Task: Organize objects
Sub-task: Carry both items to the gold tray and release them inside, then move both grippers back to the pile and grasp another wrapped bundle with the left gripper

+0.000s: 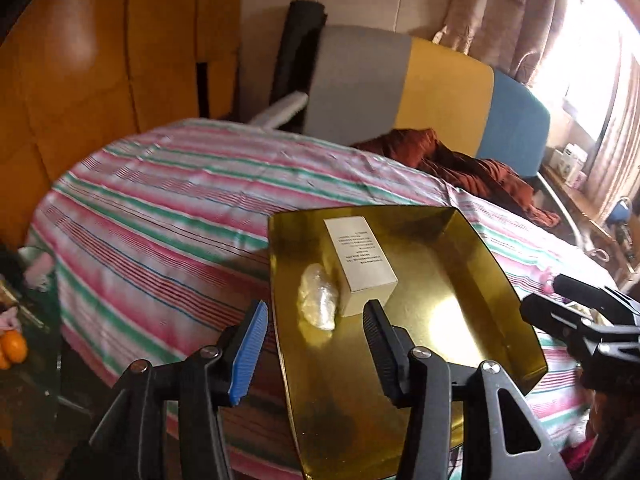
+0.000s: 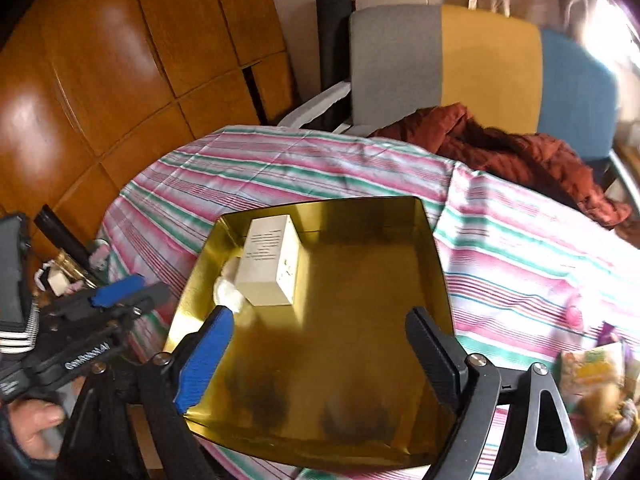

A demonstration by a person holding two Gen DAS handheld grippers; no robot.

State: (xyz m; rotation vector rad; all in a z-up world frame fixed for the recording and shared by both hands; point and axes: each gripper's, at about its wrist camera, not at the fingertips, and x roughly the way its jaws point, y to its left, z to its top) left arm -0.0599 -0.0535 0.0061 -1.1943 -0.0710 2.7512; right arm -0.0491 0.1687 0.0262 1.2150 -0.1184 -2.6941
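Hovering over tray (image 2: 360, 360) w/ box (image 2: 270, 264) & wad (image 2: 228, 292); both hand-held grippers wide, empty; next: pick bench item

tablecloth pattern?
Tablecloth: pink, green and white stripes. Clearest in the right wrist view.

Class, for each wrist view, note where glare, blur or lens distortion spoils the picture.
Left wrist view: the window is blown out white, a bright glare patch sits on the gold tray, and the striped tablecloth looks smeared. Right wrist view: fisheye curvature bends the wooden panels; glare whitens the top right corner.
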